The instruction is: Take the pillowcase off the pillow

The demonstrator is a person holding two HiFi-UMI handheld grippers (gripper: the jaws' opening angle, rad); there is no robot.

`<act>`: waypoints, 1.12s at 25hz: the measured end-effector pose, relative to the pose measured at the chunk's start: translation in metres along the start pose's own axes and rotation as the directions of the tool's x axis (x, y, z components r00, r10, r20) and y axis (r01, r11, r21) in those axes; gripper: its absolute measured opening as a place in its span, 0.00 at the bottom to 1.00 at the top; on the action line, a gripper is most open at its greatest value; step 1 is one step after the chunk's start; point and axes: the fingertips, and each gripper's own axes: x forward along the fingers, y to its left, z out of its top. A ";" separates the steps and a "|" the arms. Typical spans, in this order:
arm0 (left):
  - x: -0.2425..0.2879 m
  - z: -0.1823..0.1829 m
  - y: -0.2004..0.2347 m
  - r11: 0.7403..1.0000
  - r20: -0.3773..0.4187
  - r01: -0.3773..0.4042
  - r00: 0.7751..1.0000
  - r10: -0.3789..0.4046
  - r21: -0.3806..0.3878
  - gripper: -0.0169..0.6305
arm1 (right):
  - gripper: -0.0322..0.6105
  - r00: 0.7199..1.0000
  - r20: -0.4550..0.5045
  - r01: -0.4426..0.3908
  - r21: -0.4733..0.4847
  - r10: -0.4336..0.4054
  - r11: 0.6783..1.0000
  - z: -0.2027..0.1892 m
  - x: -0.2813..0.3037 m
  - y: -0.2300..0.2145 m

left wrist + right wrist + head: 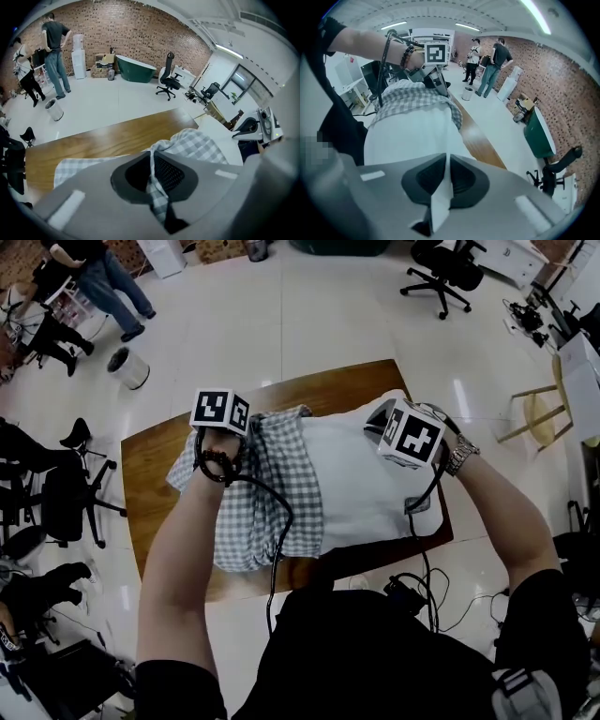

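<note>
a: where's the pillowcase (248,512) rn?
b: grey-white check one. it's on the wooden table (150,460), bunched over the left part of the pillow (366,488) as head view shows it. rest of the pillow to the right is bare white.
a: how's the pillow lying?
b: flat across the table, long side running left-right.
a: left gripper (151,161)?
b: jaws pressed together w/ a fold of the check cloth nipped btwn the pads. it's up at the far edge of the case, nr the left end. the cloth rises in a ridge from the jaws.
a: and the right gripper (446,161)?
b: same deal, jaws closed, pinching a thin fold of the pillow's white fabric at its far right corner. no check cloth in that grip, only white.
a: so the two are apart?
b: yep, one at each end of the far side, w/ the case's open edge btwn them.
a: anything draped over it?
b: a black cable (281,521) from the left gripper runs across the case toward the person.
a: bkgd?
b: two people (54,51) standing by a brick wall (140,33), a white bin (55,109) nr them, a green tub (135,68) and a black office chair (168,75) further along.
</note>
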 end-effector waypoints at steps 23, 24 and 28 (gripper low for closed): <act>-0.056 -0.030 0.086 0.964 0.087 -0.121 0.986 0.145 -0.237 0.05 | 0.07 0.993 -0.045 0.109 0.070 -0.106 0.992 -0.049 -0.041 -0.041; -0.056 -0.031 0.085 0.964 0.093 -0.120 0.985 0.145 -0.236 0.05 | 0.07 0.993 -0.045 0.114 0.060 -0.111 0.992 -0.047 -0.040 -0.041; -0.058 -0.028 0.072 0.975 0.141 -0.096 0.982 0.126 -0.202 0.05 | 0.08 0.991 -0.059 0.124 0.044 -0.121 0.991 -0.045 -0.034 -0.037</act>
